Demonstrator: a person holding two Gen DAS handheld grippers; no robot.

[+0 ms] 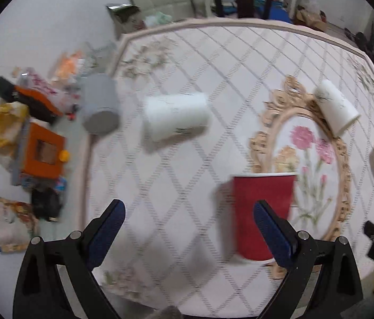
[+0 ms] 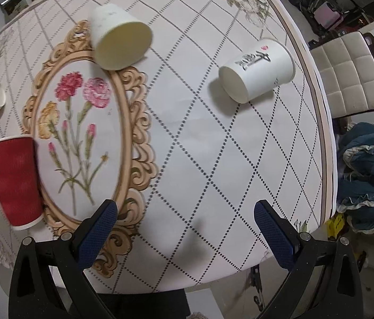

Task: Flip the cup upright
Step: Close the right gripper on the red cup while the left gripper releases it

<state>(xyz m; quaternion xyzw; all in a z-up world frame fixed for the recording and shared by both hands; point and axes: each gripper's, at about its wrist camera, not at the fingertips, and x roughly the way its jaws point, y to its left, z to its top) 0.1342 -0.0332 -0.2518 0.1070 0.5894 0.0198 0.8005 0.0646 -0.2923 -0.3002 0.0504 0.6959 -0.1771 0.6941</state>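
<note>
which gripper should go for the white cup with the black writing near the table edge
Right. The white cup with black writing lies on its side straight ahead of the open right gripper. From the left gripper, also open, it sits far off to the right.

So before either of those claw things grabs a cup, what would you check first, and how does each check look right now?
1. Left gripper open: ok, jaws spread wide and empty.
2. Right gripper open: ok, also empty.
3. Cups still to flip: not ok, the cream cup and the lettered cup lie on their sides.
4. Red cup upright: cannot tell, motion blur.
5. Red cup centred between the left fingers: not ok, it sits beside the right finger.
6. Lettered cup safe on the table: cannot tell, it lies near the edge.
</note>
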